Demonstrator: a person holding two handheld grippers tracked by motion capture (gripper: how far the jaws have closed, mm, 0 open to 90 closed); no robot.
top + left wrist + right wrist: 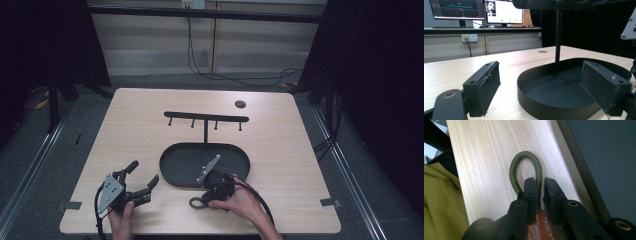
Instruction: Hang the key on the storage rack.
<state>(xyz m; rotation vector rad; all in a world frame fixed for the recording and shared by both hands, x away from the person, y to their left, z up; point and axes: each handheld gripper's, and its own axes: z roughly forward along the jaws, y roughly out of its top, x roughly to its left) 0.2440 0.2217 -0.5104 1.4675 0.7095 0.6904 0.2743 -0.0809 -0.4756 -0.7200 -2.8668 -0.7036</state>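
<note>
We pinch one strand of the green braided cord loop (525, 167) in our right gripper (539, 185), jaws nearly closed, on the pale wooden table (135, 115) beside the black oval tray (172, 155), likely for hanging; our left gripper (145, 174) waits wide open, empty.

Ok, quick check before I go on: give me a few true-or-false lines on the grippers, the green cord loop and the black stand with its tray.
1. The right gripper has its jaws closed on one strand of the green cord loop. True.
2. The left gripper holds the cord loop. False: its jaws stand wide open with nothing between them.
3. The cord loop hangs on a peg of the black stand. False: it lies on the table, in front of the tray.
4. The black tray has no loose thing in the part that shows. True.
5. A brown leather piece with white stitching sits at the loop's base. True.
</note>
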